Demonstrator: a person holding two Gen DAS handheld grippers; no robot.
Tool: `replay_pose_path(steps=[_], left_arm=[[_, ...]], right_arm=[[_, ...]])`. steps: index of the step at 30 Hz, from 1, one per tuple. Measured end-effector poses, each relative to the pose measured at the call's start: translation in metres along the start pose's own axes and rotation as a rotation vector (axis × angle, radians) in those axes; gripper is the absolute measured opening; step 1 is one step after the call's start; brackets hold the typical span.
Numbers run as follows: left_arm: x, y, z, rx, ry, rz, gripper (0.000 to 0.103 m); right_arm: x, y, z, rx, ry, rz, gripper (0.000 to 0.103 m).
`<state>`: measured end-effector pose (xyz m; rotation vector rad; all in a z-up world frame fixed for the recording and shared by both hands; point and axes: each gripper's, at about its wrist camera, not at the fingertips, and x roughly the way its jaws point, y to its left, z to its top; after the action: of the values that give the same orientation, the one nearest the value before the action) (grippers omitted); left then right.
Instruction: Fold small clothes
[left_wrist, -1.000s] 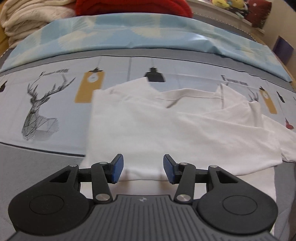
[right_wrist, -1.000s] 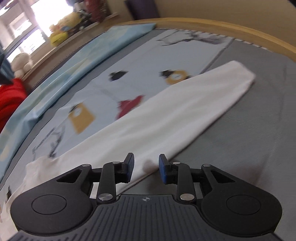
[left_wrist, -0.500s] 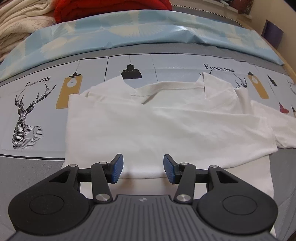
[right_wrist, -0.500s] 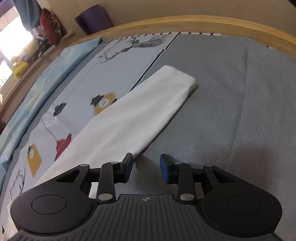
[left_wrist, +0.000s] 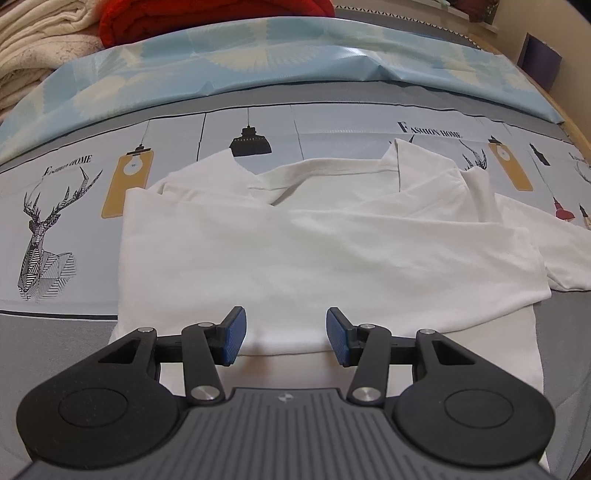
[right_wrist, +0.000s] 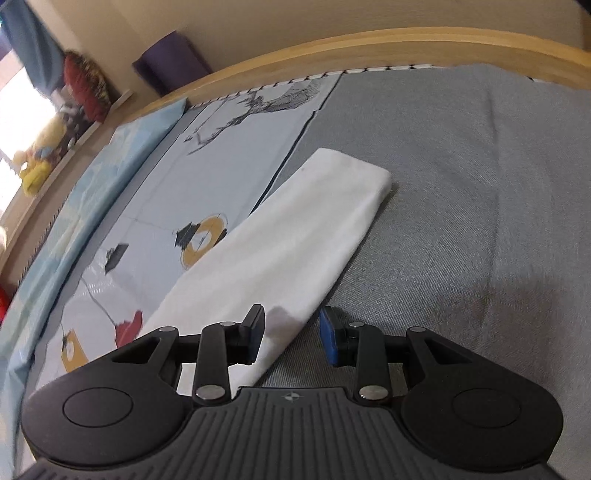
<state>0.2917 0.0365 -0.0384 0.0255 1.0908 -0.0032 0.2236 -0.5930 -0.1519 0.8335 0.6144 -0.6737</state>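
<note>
White shirt (left_wrist: 325, 258) lies partly folded on the bed (right_wrist: 480, 184), sleeve (right_wrist: 295, 240) stretched out sideways. Left claw (left_wrist: 285, 334) part open, empty, over the folded hem. Right claw (right_wrist: 291, 338) part open, straddling the sleeve's edge, gripping nothing.

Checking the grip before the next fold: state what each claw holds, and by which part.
Nothing is held. The left claw stands open above the white shirt; the right claw is open around its sleeve edge.

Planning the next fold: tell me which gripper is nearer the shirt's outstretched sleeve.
Right. The right gripper sits over the sleeve, jaws open astride its near edge. The left gripper is at the shirt's folded body.
</note>
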Motion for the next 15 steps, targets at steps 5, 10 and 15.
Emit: replay_pose_path(steps=[5, 10, 15], left_arm=[[-0.005, 0.011, -0.002, -0.019, -0.005, 0.003, 0.053], [-0.013, 0.033, -0.003, -0.052, -0.014, 0.008, 0.053], [-0.027, 0.065, -0.006, -0.097, -0.038, 0.007, 0.053]], right_arm=[[0.0, 0.005, -0.004, 0.036, -0.041, -0.039, 0.014], [-0.01, 0.019, -0.008, 0.012, -0.127, -0.102, 0.001], [-0.047, 0.088, -0.026, -0.218, -0.3, -0.082, 0.001]])
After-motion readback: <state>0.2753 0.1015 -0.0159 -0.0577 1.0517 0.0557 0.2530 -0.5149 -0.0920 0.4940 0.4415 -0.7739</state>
